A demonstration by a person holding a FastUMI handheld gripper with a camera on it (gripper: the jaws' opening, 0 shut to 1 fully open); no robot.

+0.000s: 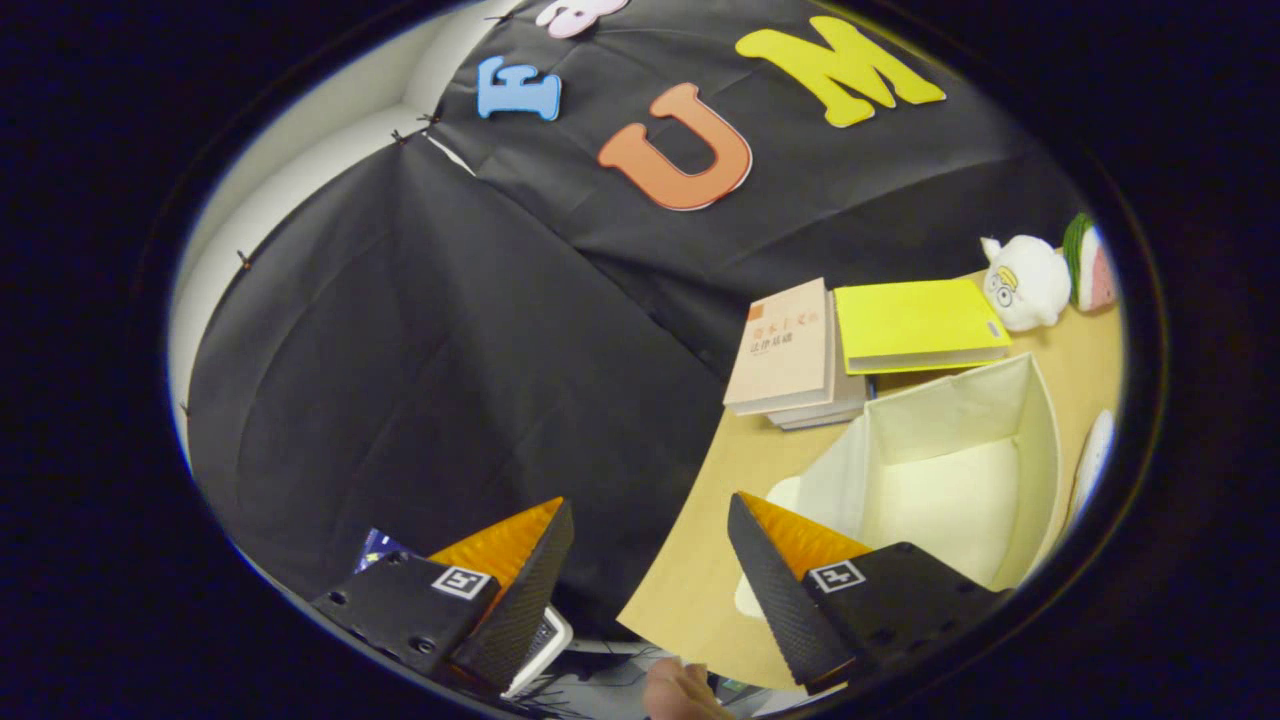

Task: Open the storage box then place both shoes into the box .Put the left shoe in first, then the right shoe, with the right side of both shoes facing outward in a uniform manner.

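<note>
My gripper [650, 510] is open, its two fingers spread wide with nothing between them. It hangs off the left end of the wooden table [700, 560], tilted. The cream fabric storage box [950, 470] stands open just beyond the right finger [775, 570], and its inside looks bare. A pale flat piece [745, 595], perhaps the box's lid, lies on the table by the right finger, partly hidden by it. A narrow white shape [1092, 455] shows past the box's far wall; I cannot tell what it is.
Beyond the box lie a stack of books [790, 350] and a yellow book [915, 322]. A white plush toy [1025, 283] and a watermelon-slice toy [1090, 262] sit farther back. A person's finger [680, 692] shows below, between my fingers. A white-framed device [545, 645] lies under the left finger.
</note>
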